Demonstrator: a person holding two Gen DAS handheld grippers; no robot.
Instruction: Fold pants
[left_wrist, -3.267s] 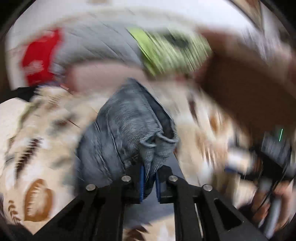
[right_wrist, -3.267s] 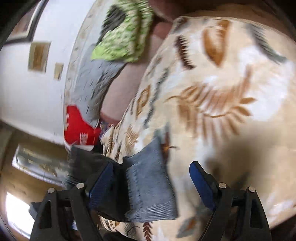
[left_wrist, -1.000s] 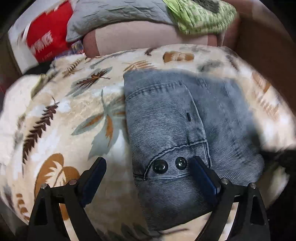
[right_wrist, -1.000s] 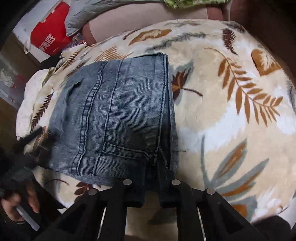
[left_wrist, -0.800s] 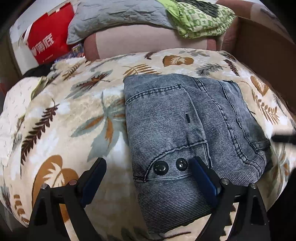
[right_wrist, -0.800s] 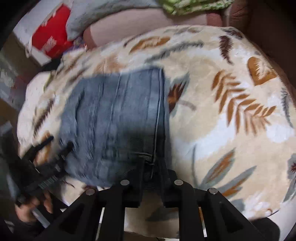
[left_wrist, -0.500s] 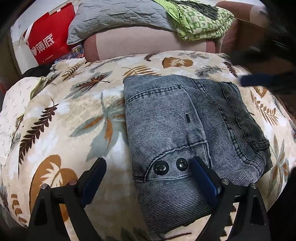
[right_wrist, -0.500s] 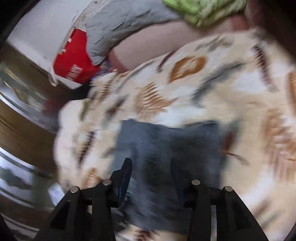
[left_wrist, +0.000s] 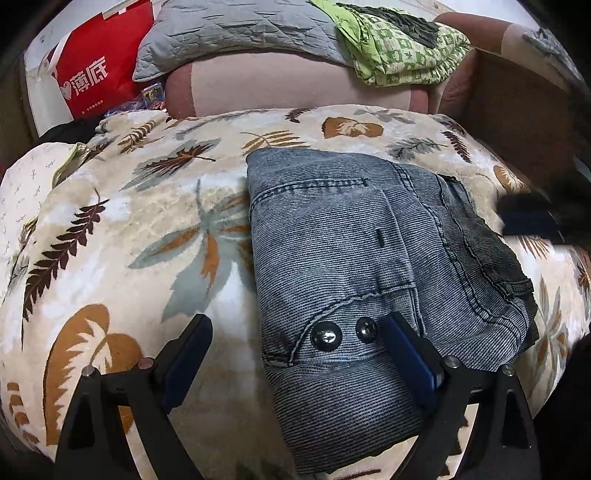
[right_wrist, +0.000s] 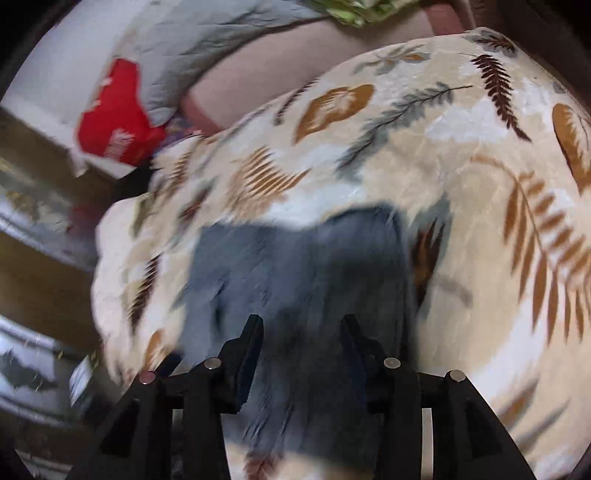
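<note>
The grey-blue denim pants (left_wrist: 351, 240) lie folded into a thick rectangle on the leaf-patterned blanket (left_wrist: 129, 221), with two metal snaps showing at the near edge. My left gripper (left_wrist: 295, 321) is open wide just above that near edge. Its right finger (left_wrist: 406, 350) is over the denim and its left finger is over the blanket. In the blurred right wrist view, my right gripper (right_wrist: 302, 321) hangs open over the pants (right_wrist: 295, 258), with nothing pressed between its pads. That gripper also shows as a dark blur with a blue pad (left_wrist: 532, 221) at the right edge of the left wrist view.
Behind the blanket is a pink sofa back (left_wrist: 277, 85) carrying a grey quilted pillow (left_wrist: 236, 29) and a green patterned cloth (left_wrist: 399, 48). A red bag (left_wrist: 96, 74) stands at the back left. A brown box side (left_wrist: 517, 110) rises at the right.
My right gripper, shut on the pants' near corner a second ago, has let go, opened and lifted away. The left gripper stays open in place. The pants lie still.
</note>
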